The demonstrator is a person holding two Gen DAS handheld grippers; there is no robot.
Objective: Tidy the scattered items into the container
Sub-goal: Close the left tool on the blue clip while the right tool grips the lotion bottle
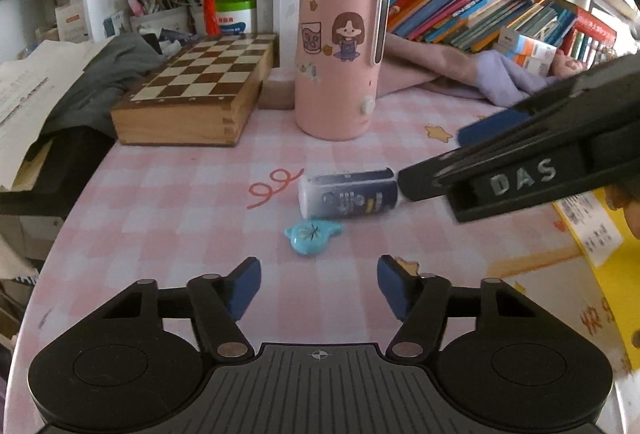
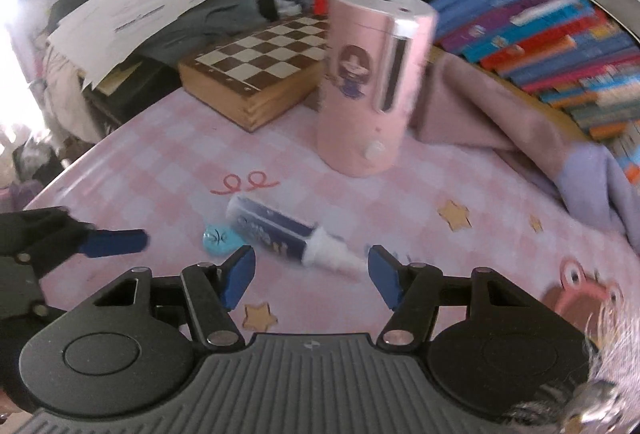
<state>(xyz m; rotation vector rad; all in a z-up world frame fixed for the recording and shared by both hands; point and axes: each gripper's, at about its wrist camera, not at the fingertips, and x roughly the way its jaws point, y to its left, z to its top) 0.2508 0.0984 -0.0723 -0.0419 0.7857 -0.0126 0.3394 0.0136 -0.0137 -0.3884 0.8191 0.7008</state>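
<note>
Holding both tools low over the pink checked tablecloth (image 1: 180,194), we are keeping the left gripper (image 1: 319,284) spread wide, nothing between its blue pads (image 1: 244,286). Just ahead of it, the small turquoise charm (image 1: 314,236) is lying flat on the cloth, apart from the pads. Our right gripper (image 2: 311,274) is likewise spread wide and gripping nothing; the white nozzle of the dark blue tube (image 2: 280,234) is lying between its blue pads (image 2: 384,280), though we cannot tell whether either pad is touching it. In the left wrist view the right tool is coming in from the right, its black finger right at the tube's end. The tube is lying on its side, just behind the charm. Farther back, the pink cylindrical container (image 1: 340,58) is standing upright on the cloth, a cartoon girl sticker on its side and holes in its top. Left of it a wooden chessboard box (image 1: 196,90) is resting near a grey cloth (image 1: 108,74) and loose papers (image 1: 36,82). Right of the container a pink and lilac fabric (image 1: 460,70) is lying crumpled, below a shelf of leaning books (image 1: 472,2).
</note>
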